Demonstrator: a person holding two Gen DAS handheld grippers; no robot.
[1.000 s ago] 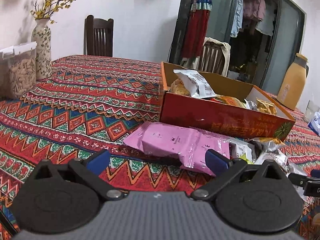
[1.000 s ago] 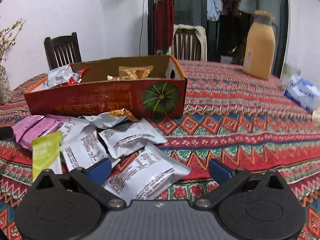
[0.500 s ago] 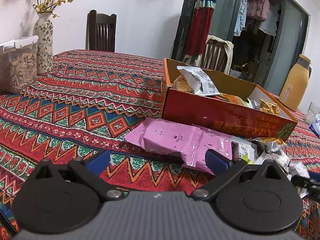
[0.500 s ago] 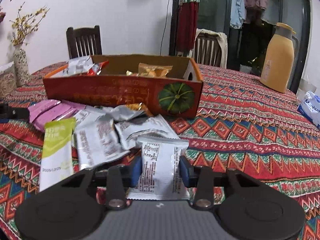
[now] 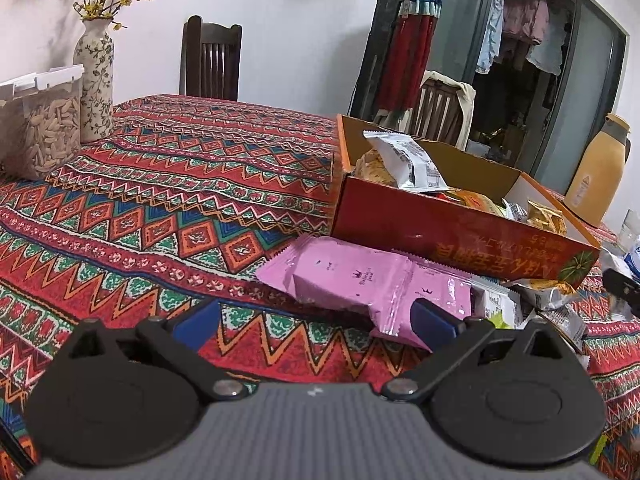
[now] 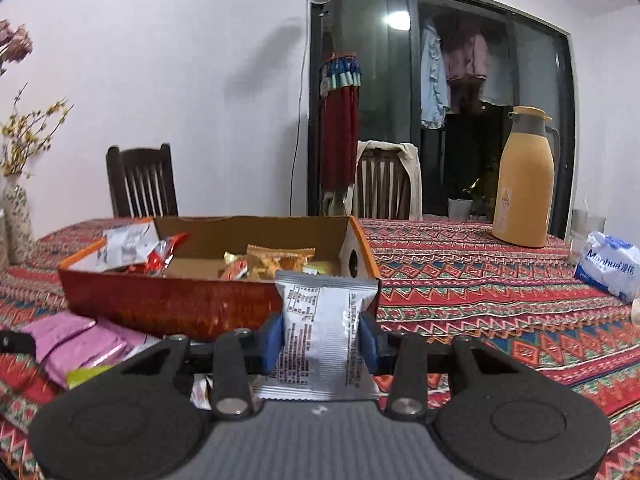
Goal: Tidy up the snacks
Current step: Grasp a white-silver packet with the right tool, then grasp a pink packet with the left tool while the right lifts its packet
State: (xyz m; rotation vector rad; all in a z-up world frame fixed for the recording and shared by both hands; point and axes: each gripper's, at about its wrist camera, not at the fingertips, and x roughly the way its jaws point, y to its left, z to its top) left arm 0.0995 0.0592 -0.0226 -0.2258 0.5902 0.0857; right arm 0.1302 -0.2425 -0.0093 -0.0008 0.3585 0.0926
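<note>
While I hold both tools over the patterned tablecloth:
Right gripper: my blue pads pinch a silver snack packet by its sides, upright, off the cloth.
Orange box: at twelve o'clock just past the packet, snacks already inside.
Left gripper: my jaws stand wide with nothing between them.
Pink packets: at one o'clock of my left tool, lying against the box's near wall.
Thermos: two o'clock, well apart.

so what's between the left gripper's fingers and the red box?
The pink snack packets, lying on the tablecloth against the red box; left wrist view. The left gripper is open, touching nothing.
</note>
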